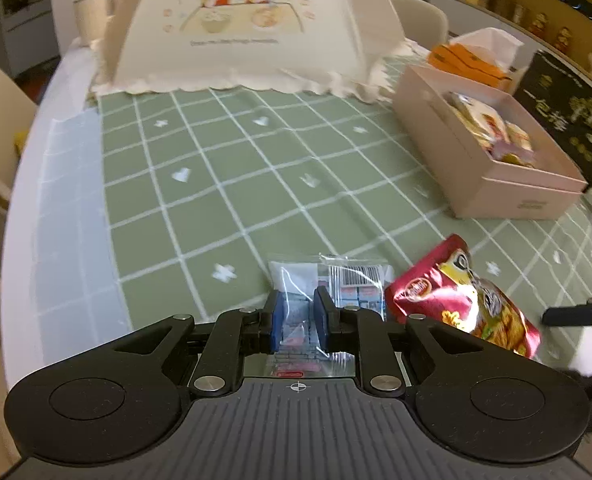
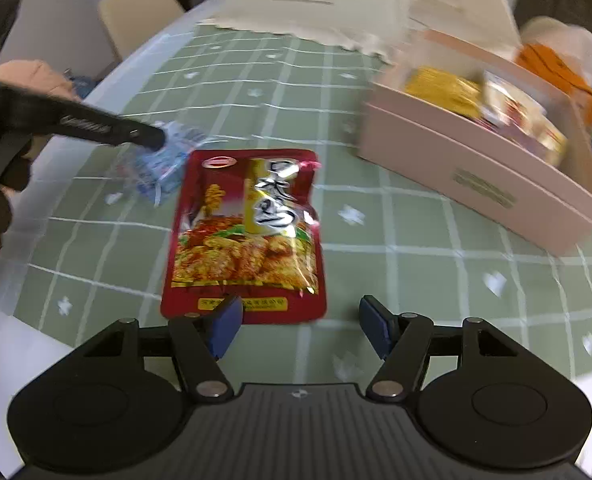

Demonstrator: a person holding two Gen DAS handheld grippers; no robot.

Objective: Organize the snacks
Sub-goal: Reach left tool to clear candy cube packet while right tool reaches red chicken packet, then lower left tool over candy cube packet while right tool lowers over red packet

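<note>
My left gripper (image 1: 299,318) is shut on a clear plastic snack packet (image 1: 348,280) with a barcode, near the table's front edge; the packet also shows in the right wrist view (image 2: 164,164). A red snack pouch (image 1: 462,300) lies flat just right of it, and also shows in the right wrist view (image 2: 248,236). My right gripper (image 2: 300,322) is open and empty, low over the pouch's near edge. A pink box (image 1: 496,184) holding several snack packs stands at the right, and also shows in the right wrist view (image 2: 484,184).
A green checked tablecloth (image 1: 236,184) covers the table. A cream mesh food cover (image 1: 236,24) stands at the back. An orange tissue pack (image 1: 468,60) and a black box (image 1: 568,116) sit behind the pink box. Chairs stand around the table.
</note>
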